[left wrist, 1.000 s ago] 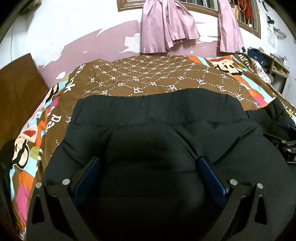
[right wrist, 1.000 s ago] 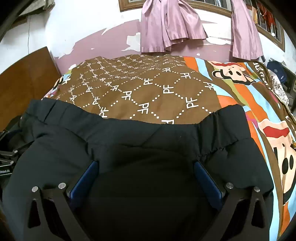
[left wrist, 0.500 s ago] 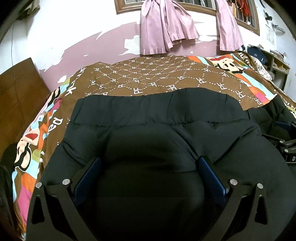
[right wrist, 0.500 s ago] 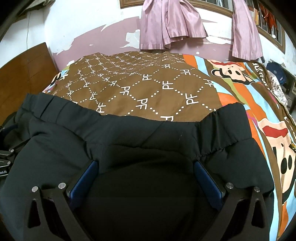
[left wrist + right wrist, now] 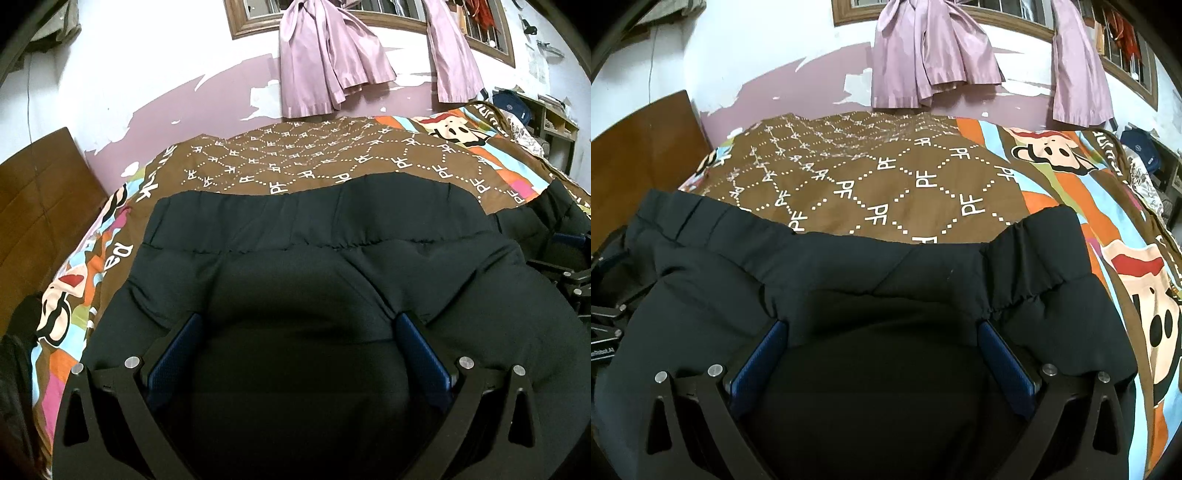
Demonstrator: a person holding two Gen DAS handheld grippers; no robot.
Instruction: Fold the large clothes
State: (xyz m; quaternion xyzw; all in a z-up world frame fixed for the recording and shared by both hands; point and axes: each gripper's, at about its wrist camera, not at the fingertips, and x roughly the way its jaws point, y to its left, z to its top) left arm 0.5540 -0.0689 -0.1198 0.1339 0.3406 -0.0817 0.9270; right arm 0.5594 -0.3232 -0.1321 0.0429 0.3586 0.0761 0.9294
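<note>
One black jacket (image 5: 314, 229), two claws (image 5: 299, 332) spread wide, one bedspread (image 5: 886, 173).

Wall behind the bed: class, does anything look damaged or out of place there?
Yes. The wall's purple paint has peeled in ragged white patches beneath the pink curtains. The black garment and bedspread show no damage.

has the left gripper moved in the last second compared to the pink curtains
Yes, slightly. In the left wrist view the pink curtains and bedspread sit a little lower, so the left gripper has tilted upward, with the black garment between open jaws.
</note>
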